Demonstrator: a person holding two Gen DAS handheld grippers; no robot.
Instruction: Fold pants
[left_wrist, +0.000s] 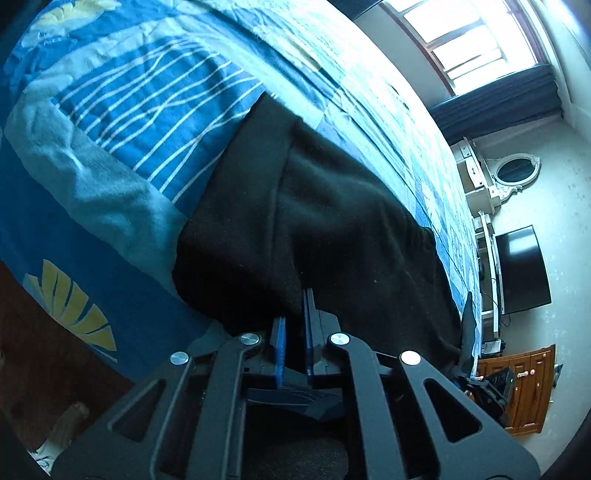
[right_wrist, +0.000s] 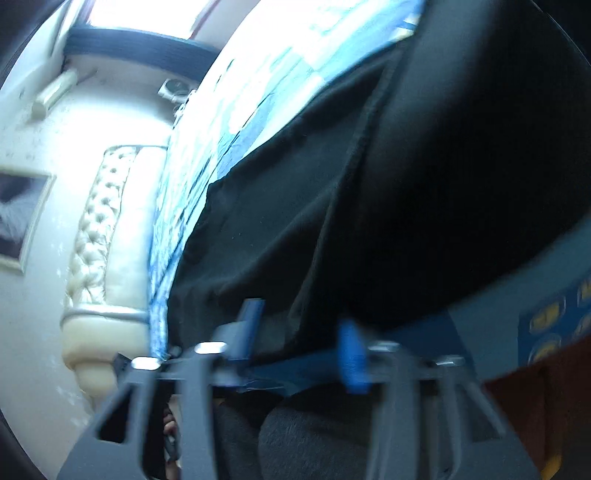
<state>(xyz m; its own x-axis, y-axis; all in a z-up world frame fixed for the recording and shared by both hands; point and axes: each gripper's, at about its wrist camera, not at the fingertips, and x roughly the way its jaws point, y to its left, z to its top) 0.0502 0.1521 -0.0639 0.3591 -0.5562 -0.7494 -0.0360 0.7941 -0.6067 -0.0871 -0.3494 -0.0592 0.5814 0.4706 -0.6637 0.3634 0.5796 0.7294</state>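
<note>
While a blue patterned bedspread covers the bed, black pants lie spread across it, reaching its near edge. At that edge the left gripper has its blue pads drawn close together, pinching a fold of the dark cloth. In the blurred right wrist view, the right gripper shows its fingers apart over the pants' hem; whether it grips is unclear.
</note>
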